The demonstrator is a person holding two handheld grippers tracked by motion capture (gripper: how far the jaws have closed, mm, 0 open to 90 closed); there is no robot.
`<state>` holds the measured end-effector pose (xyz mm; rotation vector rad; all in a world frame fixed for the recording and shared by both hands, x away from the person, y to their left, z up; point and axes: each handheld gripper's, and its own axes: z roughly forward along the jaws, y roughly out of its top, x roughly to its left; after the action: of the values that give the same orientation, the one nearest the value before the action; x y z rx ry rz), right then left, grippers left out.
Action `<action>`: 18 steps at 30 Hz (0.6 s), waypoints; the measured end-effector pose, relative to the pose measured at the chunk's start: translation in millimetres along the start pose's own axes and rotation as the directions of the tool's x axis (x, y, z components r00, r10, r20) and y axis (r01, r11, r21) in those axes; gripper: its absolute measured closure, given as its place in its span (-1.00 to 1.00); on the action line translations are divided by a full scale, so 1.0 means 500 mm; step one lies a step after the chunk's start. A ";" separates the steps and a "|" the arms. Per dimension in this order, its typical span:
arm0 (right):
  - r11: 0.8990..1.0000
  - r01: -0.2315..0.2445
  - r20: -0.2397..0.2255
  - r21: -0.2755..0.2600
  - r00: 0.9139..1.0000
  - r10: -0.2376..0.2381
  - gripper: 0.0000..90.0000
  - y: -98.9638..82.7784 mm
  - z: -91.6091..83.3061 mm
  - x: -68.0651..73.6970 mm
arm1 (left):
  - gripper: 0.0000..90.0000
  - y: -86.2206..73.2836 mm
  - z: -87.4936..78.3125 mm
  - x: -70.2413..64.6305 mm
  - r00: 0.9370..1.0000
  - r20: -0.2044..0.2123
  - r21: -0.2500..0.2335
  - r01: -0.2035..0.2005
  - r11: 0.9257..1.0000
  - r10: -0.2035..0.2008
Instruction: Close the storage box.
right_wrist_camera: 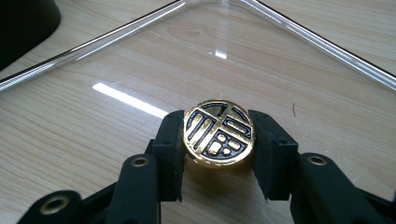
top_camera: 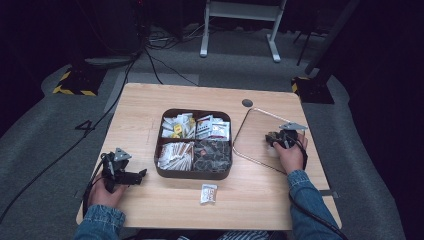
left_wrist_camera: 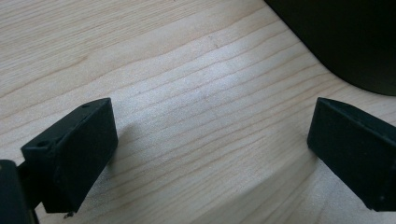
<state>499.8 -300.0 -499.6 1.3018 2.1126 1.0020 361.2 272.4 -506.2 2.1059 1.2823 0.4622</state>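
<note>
1. High view: the right gripper [top_camera: 278, 138] is held over the clear tray [top_camera: 252, 151] near the table's [top_camera: 150, 100] right edge; the left gripper [top_camera: 131, 176] rests by the left edge, beside the dark box [top_camera: 193, 173].
2. Left gripper view: jaws are spread wide over bare wood grain, nothing between them.
3. Right gripper view: a round gold-and-black embossed token [right_wrist_camera: 218, 132] is pinched just above the glossy tray floor; a set-down is judged in hand, calling for gentle lowering and release.

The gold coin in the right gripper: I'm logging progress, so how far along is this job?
Done: the right gripper is shut on the gold coin, over the clear tray. In hand: the coin sits low over the tray floor, not released. Left: opening the jaws to leave it there. The left gripper rests open beside the divided box, and a loose packet lies on the table.
</note>
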 end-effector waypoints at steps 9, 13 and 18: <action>1.000 -0.021 -0.018 -0.007 1.000 0.021 0.32 0.000 -0.002 -0.004 | -0.96 0.000 0.000 0.000 1.000 0.000 0.000 0.000 1.000 0.000; 0.999 -0.042 -0.031 -0.017 0.999 0.042 0.32 0.002 -0.005 -0.006 | -0.96 0.000 0.000 0.000 1.000 0.000 0.000 0.000 1.000 0.000; 0.998 -0.048 -0.031 -0.034 0.998 0.047 0.32 0.008 -0.019 -0.007 | -0.96 0.000 0.000 0.000 1.000 0.000 0.000 0.000 1.000 0.000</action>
<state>497.1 -305.4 -490.5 1.3339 2.0857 1.0797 361.3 272.4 -506.2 2.1057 1.2824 0.4621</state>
